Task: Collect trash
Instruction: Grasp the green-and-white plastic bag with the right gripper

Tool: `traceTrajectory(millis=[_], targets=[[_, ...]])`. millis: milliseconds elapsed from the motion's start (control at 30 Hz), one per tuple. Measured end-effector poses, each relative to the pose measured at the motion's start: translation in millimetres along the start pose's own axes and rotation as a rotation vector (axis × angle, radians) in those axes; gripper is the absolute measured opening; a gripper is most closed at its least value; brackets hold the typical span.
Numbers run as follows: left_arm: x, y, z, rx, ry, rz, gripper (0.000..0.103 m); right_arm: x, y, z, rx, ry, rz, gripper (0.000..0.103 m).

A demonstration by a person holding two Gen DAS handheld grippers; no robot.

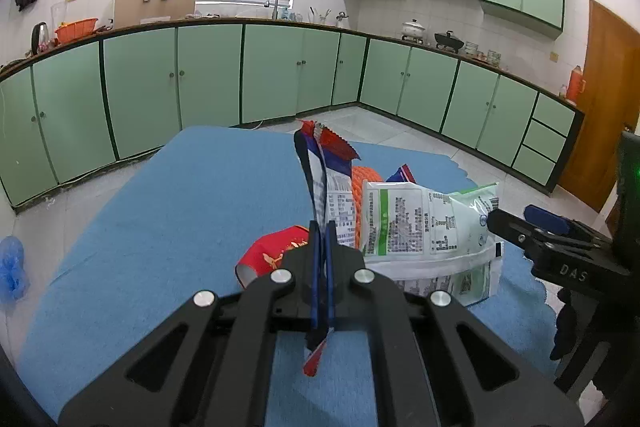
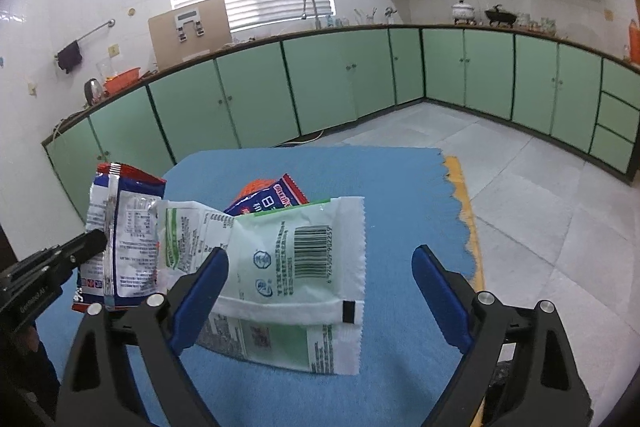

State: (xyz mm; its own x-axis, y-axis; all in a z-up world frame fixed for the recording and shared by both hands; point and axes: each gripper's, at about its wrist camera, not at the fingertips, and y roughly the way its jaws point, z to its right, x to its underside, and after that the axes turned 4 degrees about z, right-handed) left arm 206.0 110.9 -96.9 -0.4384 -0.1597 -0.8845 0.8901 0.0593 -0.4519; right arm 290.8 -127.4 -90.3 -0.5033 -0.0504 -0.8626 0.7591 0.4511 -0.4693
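Left gripper point(image 1: 320, 239) pinched tight on a crinkly blue-and-red snack wrapper point(image 1: 320, 179), held upright, long axis vertical; right gripper point(image 2: 320, 291) spread wide, empty, just short of a white-and-green plastic pouch point(image 2: 288, 259) lying flat on the blue cloth point(image 2: 400, 187), long axis crosswise, between the blue fingers point(image 2: 200, 291); right hand nearer; orange mesh point(image 2: 256, 187) behind.
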Motion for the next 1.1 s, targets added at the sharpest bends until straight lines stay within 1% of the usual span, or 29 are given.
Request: traceTrajectory(millis=[133, 267, 333, 400, 500, 633, 733, 800, 933, 1000, 1033, 1100], targets=[[-1, 2, 1, 0.0, 0.001, -0.006, 0.002, 0, 14, 5, -0.064, 0.017, -0.052, 0.087], [2, 6, 1, 0.002, 0.002, -0.023, 0.002, 5, 19, 6, -0.132, 0.03, -0.094, 0.074], [3, 7, 0, 0.0, 0.005, -0.027, 0.002, 8, 16, 3, -0.149, 0.021, -0.103, 0.069], [3, 7, -1, 0.0, 0.006, -0.029, 0.002, 10, 11, 2, -0.172, 0.025, -0.108, 0.062], [3, 6, -2, 0.001, 0.005, -0.033, 0.002, 13, 2, 3, -0.208, 0.039, -0.114, 0.057], [4, 6, -5, 0.007, 0.006, -0.04, 0.002, 18, -12, 2, -0.245, 0.039, -0.117, 0.055], [6, 7, -3, 0.009, 0.014, -0.046, 0.005, 24, -21, 2, -0.298, 0.051, -0.13, 0.055], [8, 8, -1, 0.013, 0.019, -0.051, 0.006, 27, -19, -1, -0.326, 0.048, -0.15, 0.055], [11, 11, 3, 0.022, 0.032, -0.059, 0.005, 30, -13, -12, -0.326, 0.001, -0.182, 0.053], [11, 10, 4, 0.023, 0.038, -0.058, 0.005, 29, -14, -18, -0.332, -0.008, -0.182, 0.043], [11, 9, 4, 0.023, 0.038, -0.057, 0.003, 27, -15, -20, -0.329, -0.01, -0.179, 0.041], [11, 8, 3, 0.023, 0.033, -0.057, 0.003, 25, -18, -21, -0.335, -0.014, -0.175, 0.03]])
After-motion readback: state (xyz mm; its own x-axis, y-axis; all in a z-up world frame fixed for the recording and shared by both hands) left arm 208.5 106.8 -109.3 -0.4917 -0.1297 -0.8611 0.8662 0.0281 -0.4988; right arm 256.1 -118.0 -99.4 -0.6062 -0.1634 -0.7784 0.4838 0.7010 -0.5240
